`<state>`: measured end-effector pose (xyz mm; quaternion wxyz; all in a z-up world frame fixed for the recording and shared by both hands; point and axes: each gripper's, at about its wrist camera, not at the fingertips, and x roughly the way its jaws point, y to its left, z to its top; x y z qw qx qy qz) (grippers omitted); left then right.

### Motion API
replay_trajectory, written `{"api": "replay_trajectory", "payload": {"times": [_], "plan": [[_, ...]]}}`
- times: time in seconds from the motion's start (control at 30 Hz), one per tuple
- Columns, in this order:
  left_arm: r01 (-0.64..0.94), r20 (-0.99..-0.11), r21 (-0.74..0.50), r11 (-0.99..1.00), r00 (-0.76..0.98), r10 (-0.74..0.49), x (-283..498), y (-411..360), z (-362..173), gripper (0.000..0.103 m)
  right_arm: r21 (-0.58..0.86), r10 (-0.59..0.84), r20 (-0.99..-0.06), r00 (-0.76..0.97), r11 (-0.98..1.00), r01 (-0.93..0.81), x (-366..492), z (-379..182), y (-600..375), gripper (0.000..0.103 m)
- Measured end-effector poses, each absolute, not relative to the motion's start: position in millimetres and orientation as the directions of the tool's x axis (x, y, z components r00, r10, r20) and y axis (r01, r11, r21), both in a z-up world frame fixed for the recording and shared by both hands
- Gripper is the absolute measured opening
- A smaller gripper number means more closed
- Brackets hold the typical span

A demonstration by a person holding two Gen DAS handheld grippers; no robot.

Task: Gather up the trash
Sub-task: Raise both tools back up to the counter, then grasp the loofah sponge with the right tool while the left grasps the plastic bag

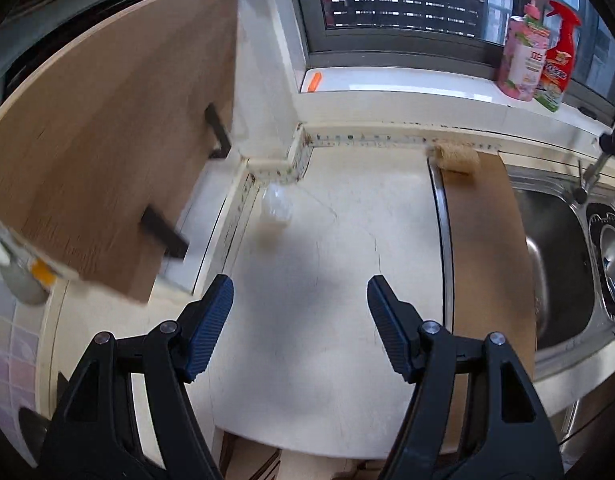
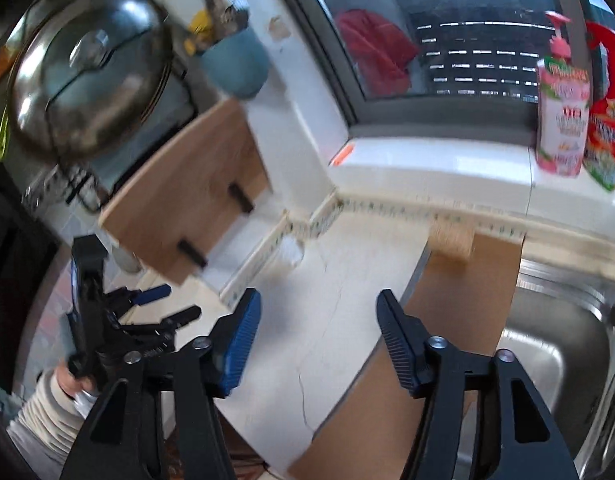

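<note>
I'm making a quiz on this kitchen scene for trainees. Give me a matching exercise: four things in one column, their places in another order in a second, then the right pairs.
Things:
1. pink pump bottle
2. clear plastic cup
3. sponge
4. orange item

Places:
A. in the counter's back corner
B. at the left end of the windowsill
C. at the far end of the brown board beside the sink
D. on the windowsill next to the red spray bottle

Pairs: 1-D, 2-A, 3-C, 4-B
</note>
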<state>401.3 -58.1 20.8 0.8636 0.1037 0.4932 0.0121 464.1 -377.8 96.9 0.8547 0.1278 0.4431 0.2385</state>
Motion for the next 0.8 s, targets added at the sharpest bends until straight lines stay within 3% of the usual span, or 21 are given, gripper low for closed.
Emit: {"api": "replay_trajectory", "payload": {"times": [0.23, 0.47, 0.8], "plan": [[0.058, -0.868, 0.185, 0.981, 0.477, 0.135, 484, -58, -21, 0.068, 0.243, 0.369, -0.739, 0.564, 0.926, -0.288, 568, 71, -383, 0.072], [-0.015, -0.896, 0.202, 0.979, 0.402, 0.191, 549, -35, -101, 0.068, 0.109, 0.242, -0.806, 0.54, 0.958, -0.266, 647, -31, -381, 0.072], [-0.076, -0.904, 0.234, 0.969, 0.35, 0.246, 597, -7, -170, 0.068, -0.037, 0.1, -0.88, 0.465, 0.96, -0.277, 698, -171, -375, 0.072]]}}
